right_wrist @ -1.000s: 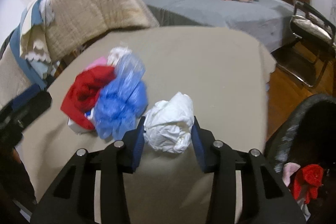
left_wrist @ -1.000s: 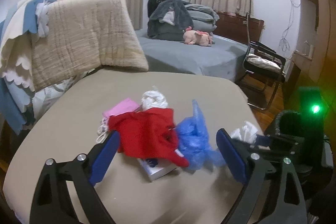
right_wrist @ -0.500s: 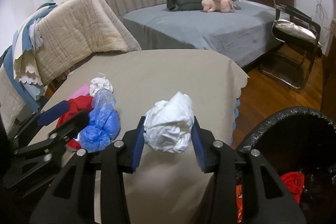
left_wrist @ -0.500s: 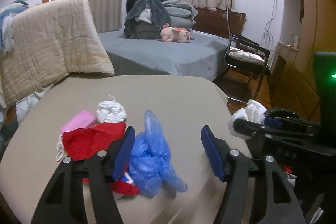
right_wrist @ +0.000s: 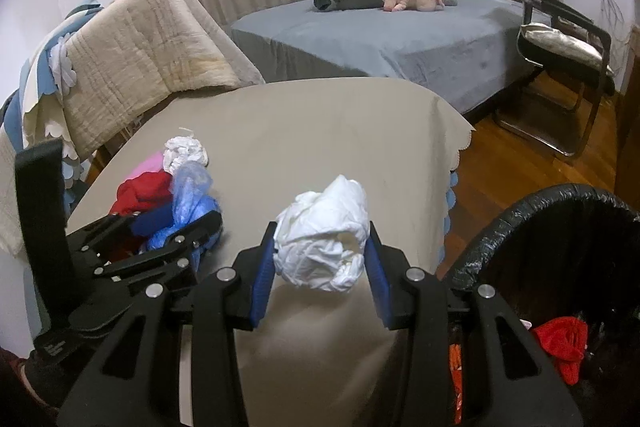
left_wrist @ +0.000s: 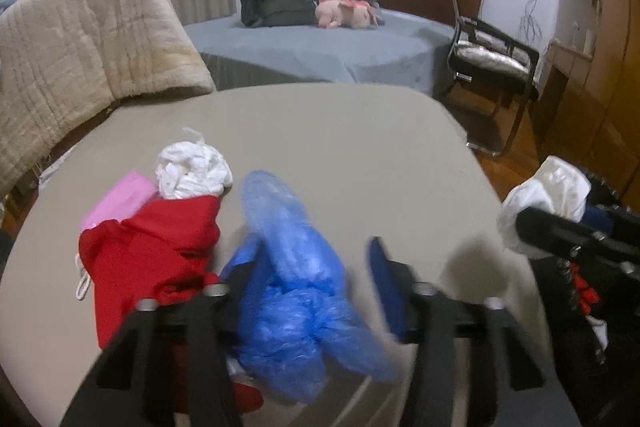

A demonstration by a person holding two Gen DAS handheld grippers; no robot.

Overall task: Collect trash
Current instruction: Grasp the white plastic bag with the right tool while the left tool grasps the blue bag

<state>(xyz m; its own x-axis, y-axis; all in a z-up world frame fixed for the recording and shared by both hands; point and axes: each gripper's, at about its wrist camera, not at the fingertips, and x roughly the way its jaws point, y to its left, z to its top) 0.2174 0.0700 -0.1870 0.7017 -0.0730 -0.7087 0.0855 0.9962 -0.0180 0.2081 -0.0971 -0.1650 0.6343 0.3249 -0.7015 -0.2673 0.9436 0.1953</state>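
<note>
In the left wrist view, the left tongs (left_wrist: 316, 279) have just been closing around the blue plastic bag (left_wrist: 296, 291) on the tan surface (left_wrist: 328, 135), right pad still clear. In the right wrist view, the right tongs (right_wrist: 320, 261) grip a white crumpled wad (right_wrist: 324, 239) beside the black bin (right_wrist: 560, 227)

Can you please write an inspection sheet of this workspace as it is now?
Surface: table under a beige cloth.
Job's things: blue plastic bag, red cloth, white wad, pink item; black-lined bin.
Clutter: nothing seen.
Grippers: left gripper just been closing around the blue bag; right gripper clamps a white crumpled bag.
Cables: wires on far wall.
Surroundings: bed, chair.
</note>
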